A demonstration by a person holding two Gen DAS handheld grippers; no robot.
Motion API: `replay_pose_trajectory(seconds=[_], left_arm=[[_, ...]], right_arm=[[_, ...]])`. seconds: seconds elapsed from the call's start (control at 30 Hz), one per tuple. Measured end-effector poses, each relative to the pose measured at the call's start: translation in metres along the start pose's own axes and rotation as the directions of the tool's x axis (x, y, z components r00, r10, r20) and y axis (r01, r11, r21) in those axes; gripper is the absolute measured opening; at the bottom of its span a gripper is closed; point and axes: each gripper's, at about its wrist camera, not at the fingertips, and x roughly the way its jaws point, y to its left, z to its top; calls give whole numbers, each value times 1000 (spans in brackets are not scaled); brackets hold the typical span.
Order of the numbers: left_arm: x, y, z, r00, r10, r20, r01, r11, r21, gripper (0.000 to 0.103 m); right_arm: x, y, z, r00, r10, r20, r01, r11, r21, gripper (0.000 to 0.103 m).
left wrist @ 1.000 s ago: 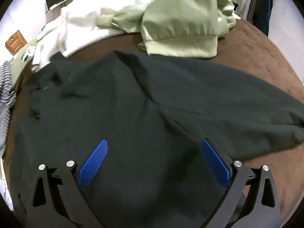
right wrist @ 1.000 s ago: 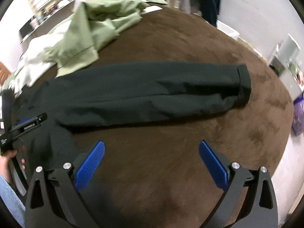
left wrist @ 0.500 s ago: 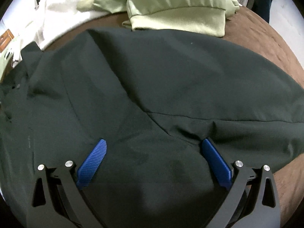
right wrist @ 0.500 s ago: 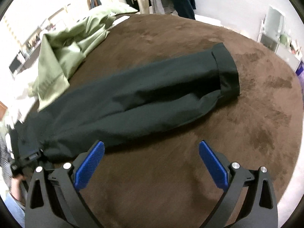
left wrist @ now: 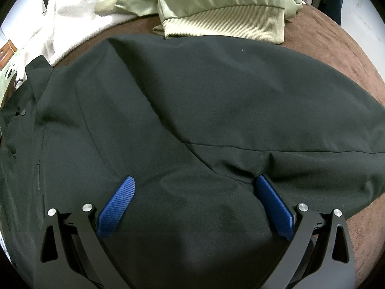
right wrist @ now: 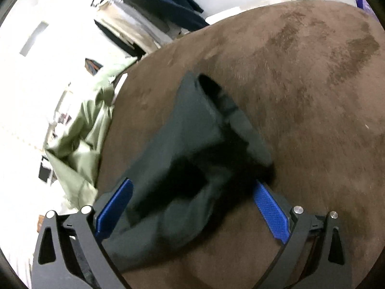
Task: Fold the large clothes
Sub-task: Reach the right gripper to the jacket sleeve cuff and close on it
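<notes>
Closing in: R tongs (right wrist: 192, 200) now astride dark trousers' (right wrist: 187, 144) cuff, wide | L tongs (left wrist: 195, 195) lower, wide

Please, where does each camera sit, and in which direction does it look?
Left wrist: sits on the left gripper, low over the dark trousers, facing the green jacket; only its open blue fingers show.
Right wrist: sits on the right gripper, facing along the trouser leg toward its cuff, across the brown surface; open fingers only.
Shared: trousers, jacket, brown surface.
</notes>
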Motion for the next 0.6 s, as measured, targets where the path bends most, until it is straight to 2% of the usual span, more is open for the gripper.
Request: replay_pose_trajectory(seconds=[0.07,0.1,0.17,0.2,0.27,0.43,0.6], left_arm=[[2,2,3,1000,1,6,-1,1000,3,98],[2,2,3,1000,1,8,-1,1000,3,98],[2,3,3,1000,4,15,-4,1000,3,98],[2,2,2,1000,6,18,-6,1000,3,98],[2,2,2,1000,8,19,-8,1000,0,98],[2,1,1,1000,4,11,-4,1000,0,98],[3,2,4,1000,6,1,-6,1000,-1,98]], right_arm=[[2,-8,8,1000,7,24,-8,999,48,69],[2,-14,11,1000,11,29,-13,997,71,64],[4,-30,15,998,41,38,-46,989,144,46],[4,-36,16,998,53,37,-59,984,169,42],[3,-39,16,999,48,24,-51,986,158,27],[4,-33,7,998,24,56,-30,994,104,12],[1,-24,11,997,23,72,-30,995,99,10]])
